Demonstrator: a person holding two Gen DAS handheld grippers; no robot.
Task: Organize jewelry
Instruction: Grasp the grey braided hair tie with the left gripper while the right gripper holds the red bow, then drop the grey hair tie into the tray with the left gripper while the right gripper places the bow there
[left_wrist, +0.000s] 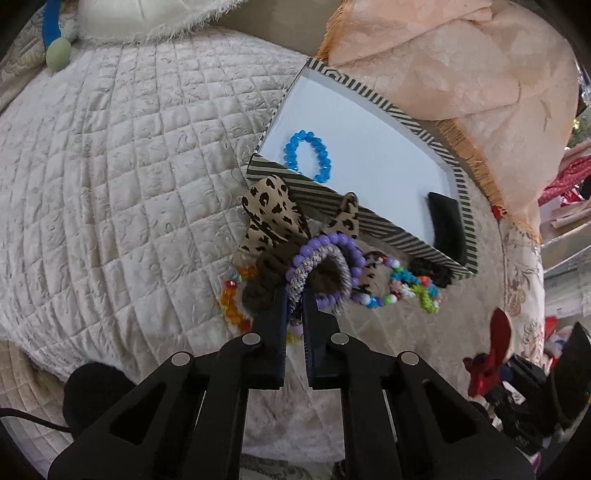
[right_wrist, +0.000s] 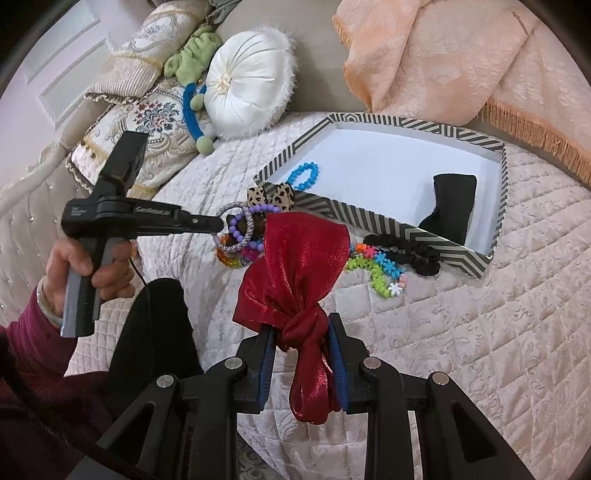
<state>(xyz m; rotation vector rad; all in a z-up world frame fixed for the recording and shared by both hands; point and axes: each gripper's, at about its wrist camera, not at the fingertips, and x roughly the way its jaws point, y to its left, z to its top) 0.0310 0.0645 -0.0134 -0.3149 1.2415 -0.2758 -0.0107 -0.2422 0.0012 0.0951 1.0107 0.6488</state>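
Observation:
My left gripper (left_wrist: 294, 295) is shut on a grey braided hair tie (left_wrist: 318, 266), with a purple bead bracelet (left_wrist: 343, 254) looped beside it, over a pile of jewelry in front of the striped box (left_wrist: 373, 225). It also shows in the right wrist view (right_wrist: 221, 226). My right gripper (right_wrist: 301, 332) is shut on the knot of a shiny red bow (right_wrist: 299, 266) and holds it above the quilt. A blue bead bracelet (left_wrist: 308, 156) and a black pad (left_wrist: 445, 218) lie in the box. A leopard-print bow (left_wrist: 271, 218), an orange bead bracelet (left_wrist: 231, 299) and colourful bead pieces (left_wrist: 410, 288) lie by the box.
The white quilted bed (left_wrist: 110, 184) carries everything. A peach fringed blanket (right_wrist: 461, 62) lies behind the box. A round white cushion (right_wrist: 247, 85), a green plush toy (right_wrist: 192, 55) and patterned pillows (right_wrist: 147, 114) sit at the back left. A black scrunchie (right_wrist: 406, 254) rests against the box front.

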